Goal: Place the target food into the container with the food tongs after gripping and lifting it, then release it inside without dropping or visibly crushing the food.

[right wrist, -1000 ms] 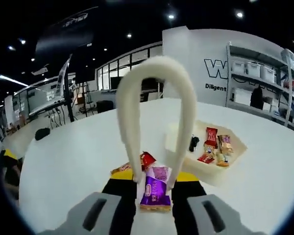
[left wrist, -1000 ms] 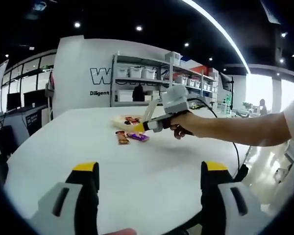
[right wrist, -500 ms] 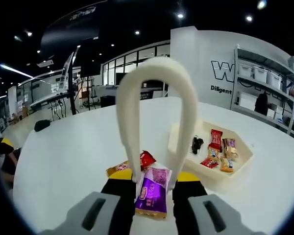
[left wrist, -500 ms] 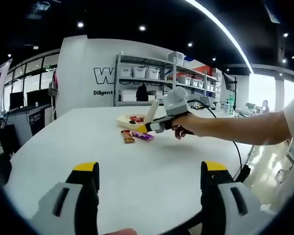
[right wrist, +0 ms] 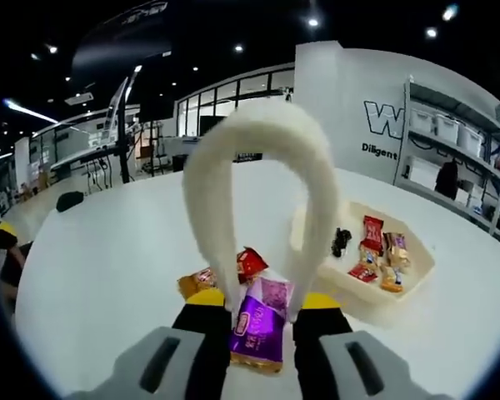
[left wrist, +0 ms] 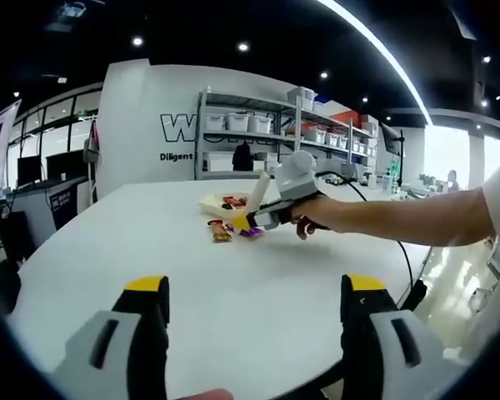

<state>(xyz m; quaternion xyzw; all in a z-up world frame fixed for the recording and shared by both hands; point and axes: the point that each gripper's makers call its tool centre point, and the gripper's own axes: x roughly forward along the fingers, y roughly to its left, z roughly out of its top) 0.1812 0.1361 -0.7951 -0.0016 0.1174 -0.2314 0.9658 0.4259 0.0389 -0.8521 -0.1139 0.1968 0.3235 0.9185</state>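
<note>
**Purple packet could slip or crush on the way to the tray**

The right hand-held gripper (right wrist: 260, 321) clamps the white food tongs (right wrist: 258, 167), whose tips pinch the purple snack packet (right wrist: 257, 329) beside a red-and-orange packet (right wrist: 225, 275) on the tabletop (right wrist: 108, 258). A loose pinch would drop it short of the container (right wrist: 404, 283); squeezing harder could crumple it. The left hand-held gripper (left wrist: 258, 321) stands wide, holding nothing.
</note>
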